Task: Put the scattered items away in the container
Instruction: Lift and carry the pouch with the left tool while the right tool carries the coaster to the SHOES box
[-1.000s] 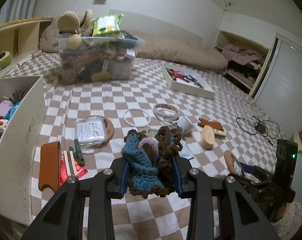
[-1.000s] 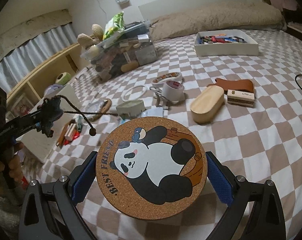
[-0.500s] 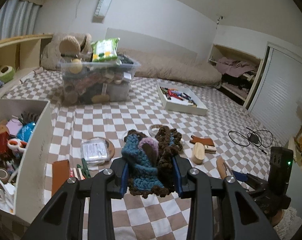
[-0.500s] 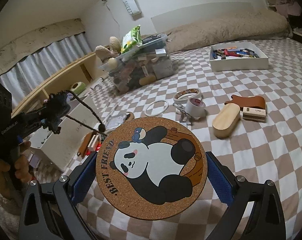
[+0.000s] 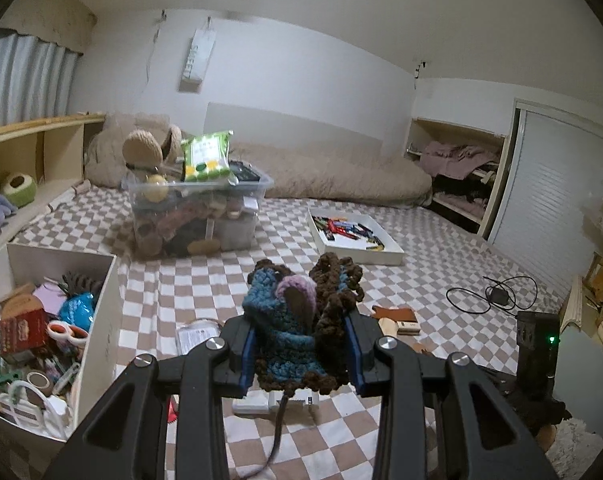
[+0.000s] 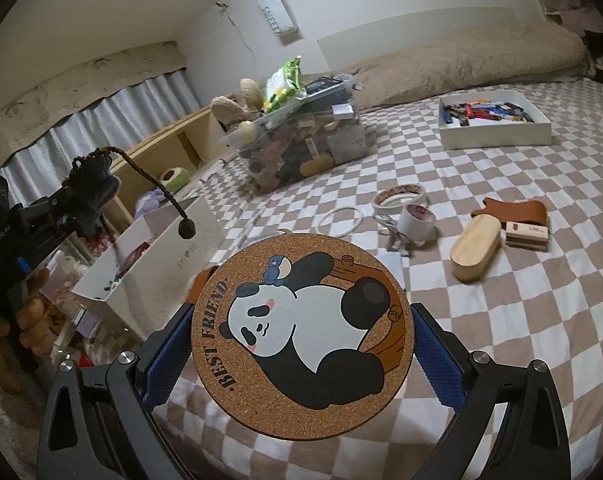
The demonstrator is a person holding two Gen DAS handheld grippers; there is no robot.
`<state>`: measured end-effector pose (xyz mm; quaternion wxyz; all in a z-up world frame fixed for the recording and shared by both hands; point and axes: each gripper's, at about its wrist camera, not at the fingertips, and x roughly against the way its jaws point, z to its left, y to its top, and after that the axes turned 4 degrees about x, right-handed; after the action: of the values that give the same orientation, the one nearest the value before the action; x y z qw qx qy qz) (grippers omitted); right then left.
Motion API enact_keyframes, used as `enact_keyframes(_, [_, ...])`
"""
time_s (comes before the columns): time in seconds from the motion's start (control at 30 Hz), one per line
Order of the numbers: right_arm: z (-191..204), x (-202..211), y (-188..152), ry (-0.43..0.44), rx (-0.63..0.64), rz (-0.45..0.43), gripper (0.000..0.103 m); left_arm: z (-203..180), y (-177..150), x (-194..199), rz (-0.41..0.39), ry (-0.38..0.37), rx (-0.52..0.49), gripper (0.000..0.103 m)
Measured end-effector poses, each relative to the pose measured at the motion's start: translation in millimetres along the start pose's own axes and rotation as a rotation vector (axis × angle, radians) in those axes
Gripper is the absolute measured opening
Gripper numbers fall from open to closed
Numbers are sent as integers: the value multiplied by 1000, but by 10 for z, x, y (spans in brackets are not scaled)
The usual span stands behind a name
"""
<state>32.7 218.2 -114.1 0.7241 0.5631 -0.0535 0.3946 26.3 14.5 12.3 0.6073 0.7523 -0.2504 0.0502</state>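
My left gripper [image 5: 301,356] is shut on a blue and brown crocheted pouch [image 5: 297,320] and holds it high above the checkered bed, right of the white open box [image 5: 105,320] that holds several small items. From the right wrist view the pouch [image 6: 91,196] hangs over that box [image 6: 173,256], its cord dangling. My right gripper [image 6: 301,344] is shut on a round cork panda coaster [image 6: 301,336], held flat above the bed beside the box.
A wooden oval case [image 6: 475,252], brown leather pouch [image 6: 517,210], tape rolls [image 6: 415,220] and a white ring [image 6: 343,220] lie on the checkered cover. A full clear bin [image 5: 197,216] and a white tray of small items [image 5: 353,236] stand farther back. A cable [image 5: 489,294] lies right.
Both grippers have risen and moved left toward the white box. The pouch now hangs above the box's edge; the coaster is nearer the box. Both grips are unchanged.
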Motion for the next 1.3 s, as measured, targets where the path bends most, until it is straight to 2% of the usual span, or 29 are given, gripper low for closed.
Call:
enact_keyframes(0.3, [209, 17, 183, 35, 25, -31, 100, 159, 126, 106, -43, 24, 30, 35])
enact_keyframes(0.7, [595, -56, 783, 124, 74, -108, 100, 315, 512, 300, -99, 91, -9, 35])
enact_keyframes(0.87, [837, -75, 958, 157, 121, -129, 100, 481, 653, 473, -146, 111, 5, 36])
enact_keyframes(1.3, [1258, -231, 1251, 222, 193, -133, 100, 875, 941, 849, -233, 221, 2, 36])
